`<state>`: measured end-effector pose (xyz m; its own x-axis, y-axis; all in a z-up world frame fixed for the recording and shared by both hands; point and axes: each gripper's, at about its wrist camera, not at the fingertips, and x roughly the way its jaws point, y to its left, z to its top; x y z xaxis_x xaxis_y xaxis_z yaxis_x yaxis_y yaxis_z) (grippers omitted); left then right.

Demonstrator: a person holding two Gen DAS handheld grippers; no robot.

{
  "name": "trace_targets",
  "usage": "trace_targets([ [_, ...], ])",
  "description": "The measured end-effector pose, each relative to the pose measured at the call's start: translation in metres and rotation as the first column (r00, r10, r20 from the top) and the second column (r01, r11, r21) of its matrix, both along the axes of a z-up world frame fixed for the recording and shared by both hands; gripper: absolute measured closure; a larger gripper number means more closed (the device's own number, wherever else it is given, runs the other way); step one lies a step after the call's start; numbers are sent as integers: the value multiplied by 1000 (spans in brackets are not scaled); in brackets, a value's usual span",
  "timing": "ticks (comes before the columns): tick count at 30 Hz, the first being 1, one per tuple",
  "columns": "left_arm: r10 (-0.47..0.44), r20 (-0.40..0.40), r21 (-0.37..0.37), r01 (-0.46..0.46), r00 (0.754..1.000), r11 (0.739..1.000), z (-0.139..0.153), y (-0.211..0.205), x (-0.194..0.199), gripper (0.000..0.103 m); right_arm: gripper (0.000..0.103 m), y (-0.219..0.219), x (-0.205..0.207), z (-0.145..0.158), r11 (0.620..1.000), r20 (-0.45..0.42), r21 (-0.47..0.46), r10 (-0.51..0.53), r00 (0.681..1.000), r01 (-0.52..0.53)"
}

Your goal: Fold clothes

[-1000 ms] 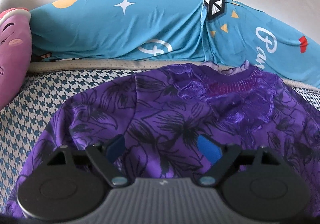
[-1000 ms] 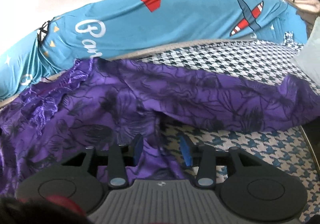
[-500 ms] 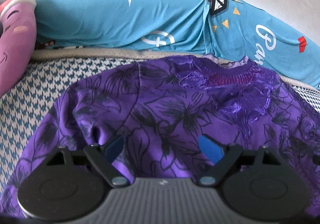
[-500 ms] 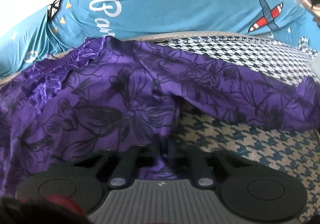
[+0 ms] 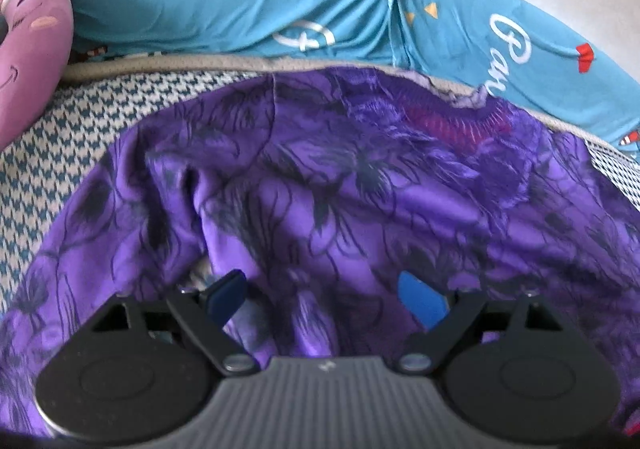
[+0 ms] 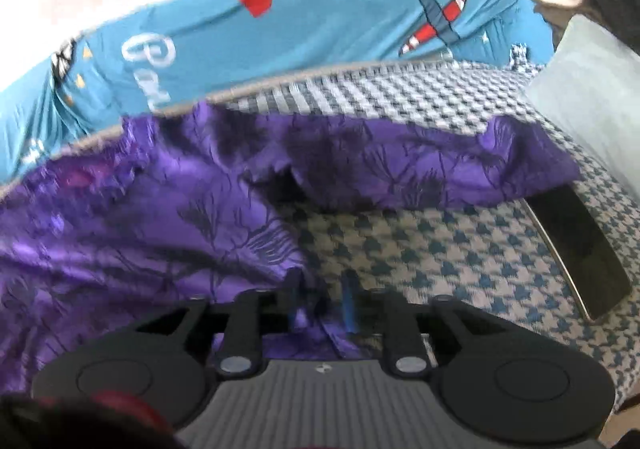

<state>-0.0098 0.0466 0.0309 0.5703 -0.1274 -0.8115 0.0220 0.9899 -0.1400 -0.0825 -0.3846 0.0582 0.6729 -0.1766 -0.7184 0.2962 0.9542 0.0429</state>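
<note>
A purple shirt (image 5: 360, 189) with a dark flower print lies spread on a houndstooth bed cover (image 5: 60, 137), its collar (image 5: 448, 121) toward the far side. My left gripper (image 5: 324, 299) hovers low over the shirt's body, open, with rumpled cloth lying between its blue pads (image 5: 422, 301). In the right wrist view the same shirt (image 6: 140, 229) fills the left, and its sleeve (image 6: 440, 173) stretches to the right. My right gripper (image 6: 322, 299) is at the shirt's side edge, its fingers close together with purple cloth pinched between them. That view is blurred.
A long blue printed cushion (image 5: 240, 9) (image 6: 320, 33) runs along the far edge against a white wall. A pink plush (image 5: 28, 49) sits at far left. On the right lie a dark flat slab (image 6: 580, 253) and a pale pillow (image 6: 592, 89). Bare houndstooth cover (image 6: 440, 249) shows under the sleeve.
My right gripper went from open to closed on the shirt's side edge and is moving with it; the sleeve has bunched up. The left gripper dropped closer to the cloth, still open.
</note>
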Motion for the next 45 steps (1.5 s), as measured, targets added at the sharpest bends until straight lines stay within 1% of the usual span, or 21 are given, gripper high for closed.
trace_targets([
  [1,-3,-3,-2,3,1000,1000,-1,-1,-4,16,74,0,-1,3,1000,17,-17,-7,1000,8],
  [3,2,-5,3,-2,1000,1000,-2,-1,-11,15,74,1,-3,8,999,48,-35,-10,999,12],
  [8,16,-35,0,-16,999,1000,-9,4,-20,14,74,12,-1,14,999,99,9,45,994,-46],
  [14,38,-23,-1,-38,999,999,-7,17,-23,14,73,24,1,20,991,162,59,107,981,-118],
  [17,54,-18,-20,-55,998,998,-6,26,-21,13,73,41,3,17,979,148,66,183,972,-194],
  [21,69,-35,-41,-71,997,997,-8,34,-18,13,73,65,6,12,956,122,64,278,953,-287],
  [23,80,-48,-65,-83,996,994,-9,38,-16,10,73,75,6,9,942,112,81,318,942,-327],
  [24,87,-51,-73,-91,995,993,-10,40,-15,6,73,81,5,7,935,107,88,335,936,-344],
  [25,95,-53,-79,-99,994,992,-11,42,-14,4,73,87,3,7,927,104,89,356,929,-365],
  [28,109,-57,-91,-114,992,989,-12,48,-10,3,73,107,-2,3,895,93,80,431,897,-439],
  [33,131,-87,-166,-144,988,976,-18,61,-2,3,73,140,-12,-1,834,87,76,541,837,-547],
  [36,146,-87,-188,-160,985,969,-21,67,2,3,73,157,-18,-3,798,82,87,590,803,-596],
  [39,160,-95,-196,-176,983,965,-26,72,8,3,73,175,-27,-3,755,88,109,640,763,-646],
  [44,159,-74,-189,-170,985,967,-27,70,14,4,73,207,-43,-6,672,89,138,723,685,-727],
  [45,154,-71,-187,-165,986,969,-27,70,16,6,73,214,-47,-7,655,86,139,740,668,-743],
])
